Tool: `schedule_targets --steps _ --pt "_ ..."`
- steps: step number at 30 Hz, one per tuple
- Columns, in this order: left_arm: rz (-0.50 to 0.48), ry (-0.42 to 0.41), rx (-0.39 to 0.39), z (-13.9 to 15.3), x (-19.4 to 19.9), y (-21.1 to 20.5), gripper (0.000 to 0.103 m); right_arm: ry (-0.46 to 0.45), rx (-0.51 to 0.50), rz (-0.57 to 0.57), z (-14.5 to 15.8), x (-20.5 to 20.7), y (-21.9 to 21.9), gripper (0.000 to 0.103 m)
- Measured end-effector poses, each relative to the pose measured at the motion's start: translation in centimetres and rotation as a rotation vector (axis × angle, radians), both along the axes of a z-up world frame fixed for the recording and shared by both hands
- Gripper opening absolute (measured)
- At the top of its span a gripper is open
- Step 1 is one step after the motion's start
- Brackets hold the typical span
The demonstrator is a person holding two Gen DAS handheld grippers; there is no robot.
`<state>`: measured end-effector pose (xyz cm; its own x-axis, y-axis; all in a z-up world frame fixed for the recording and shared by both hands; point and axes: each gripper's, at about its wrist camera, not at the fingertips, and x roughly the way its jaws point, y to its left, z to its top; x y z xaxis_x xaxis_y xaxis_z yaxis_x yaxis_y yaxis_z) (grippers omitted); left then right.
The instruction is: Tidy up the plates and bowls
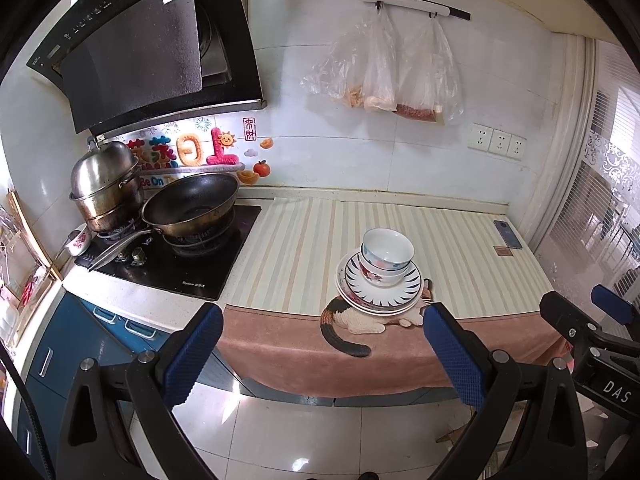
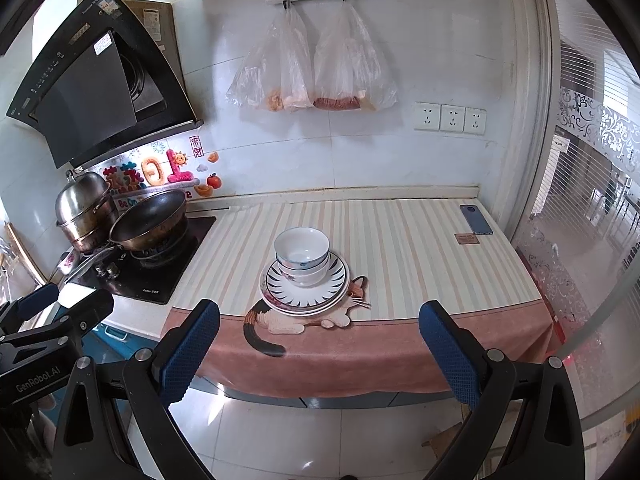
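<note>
The left tool (image 1: 322, 346) fills the bottom of the left wrist view with its two blue-padded fingers (image 1: 196, 356) spread wide apart and nothing between them. The right tool (image 2: 320, 344) stands the same way at the bottom of its own view, fingers wide apart and empty; it also shows at the right edge of the left view.

At the centre of both views, one stack of dishes sits on the bench (image 2: 420, 248), near its front edge, on a striped cloth with a pink border and a cat figure. Two bowls (image 1: 386, 254) are nested at the top of the stack, on a plate (image 1: 408, 286) with a dark rayed rim. Under it lie more plates: at least two rims show, the exact count is unclear.

At the left of the frame one wok (image 1: 192, 204) and one steel steamer pot (image 1: 106, 184) stand on the stove. Two plastic bags (image 2: 312, 68) hang on the wall, upper centre. Three sockets (image 2: 450, 118) sit to their right. One phone (image 2: 476, 220) lies at the bench's far right.
</note>
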<state>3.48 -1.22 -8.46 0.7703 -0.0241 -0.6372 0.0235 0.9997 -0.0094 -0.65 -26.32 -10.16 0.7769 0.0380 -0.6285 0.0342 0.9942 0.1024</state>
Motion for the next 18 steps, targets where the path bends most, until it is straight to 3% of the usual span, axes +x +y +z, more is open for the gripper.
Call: schedule_targets --steps 18 --pt "0.01 0.013 -0.006 -0.21 0.13 0.24 0.103 0.006 0.002 0.001 -0.17 0.7 -0.3 0.102"
